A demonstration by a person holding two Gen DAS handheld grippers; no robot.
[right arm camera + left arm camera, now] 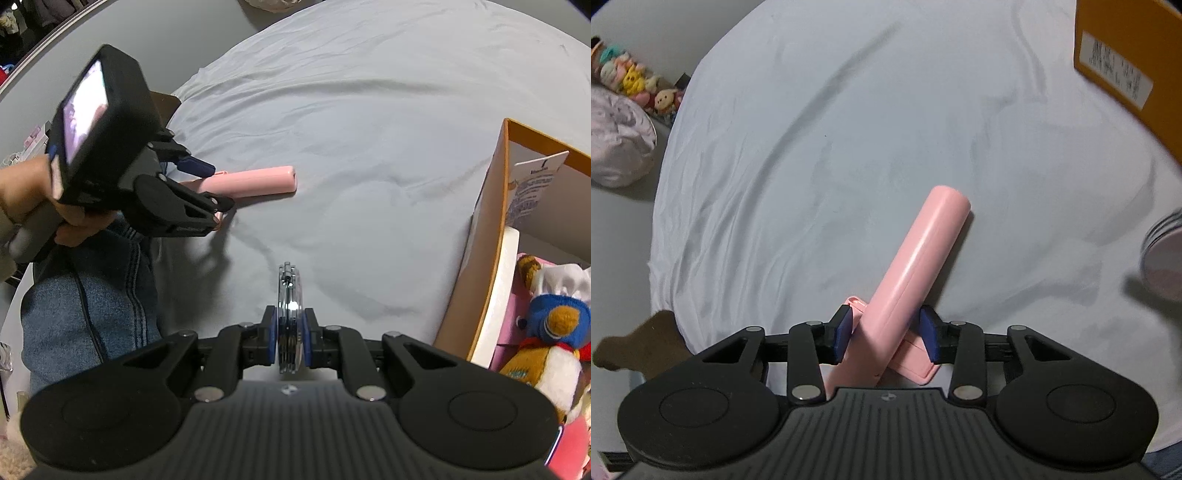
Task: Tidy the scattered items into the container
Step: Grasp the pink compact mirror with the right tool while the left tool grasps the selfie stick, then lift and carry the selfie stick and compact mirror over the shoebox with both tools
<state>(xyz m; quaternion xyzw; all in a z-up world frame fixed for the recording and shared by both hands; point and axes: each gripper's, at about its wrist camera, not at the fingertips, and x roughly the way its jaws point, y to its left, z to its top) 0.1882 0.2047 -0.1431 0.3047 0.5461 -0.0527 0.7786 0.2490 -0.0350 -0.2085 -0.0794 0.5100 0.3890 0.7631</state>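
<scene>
1. The orange box (495, 236) stands at the right edge of the bed. A white label (1115, 70) is stuck on its outer side, but the print is too blurry to read.
2. Inside the box a white paper tag (535, 181) leans against the wall. Its writing is too small to read.
3. A stuffed bird toy (550, 332) with a blue head and a white hat lies in the box.
4. The left gripper (886, 332) points down at the pale sheet (849, 147). A pink stick (916, 266) lies on the sheet and runs between its two blue pads (844, 332), with the far end pointing away. A flat pink piece (916, 365) sits under the stick's near end.
5. Both pads sit right at the stick's sides, but I cannot tell if they squeeze it.
6. The right gripper (290, 332) is squeezed tight on a thin stack of clear round discs (290, 295), held on edge above the sheet, left of the box.
7. A hand (48, 206) holds the left gripper near a knee in blue jeans (92, 295).
</scene>
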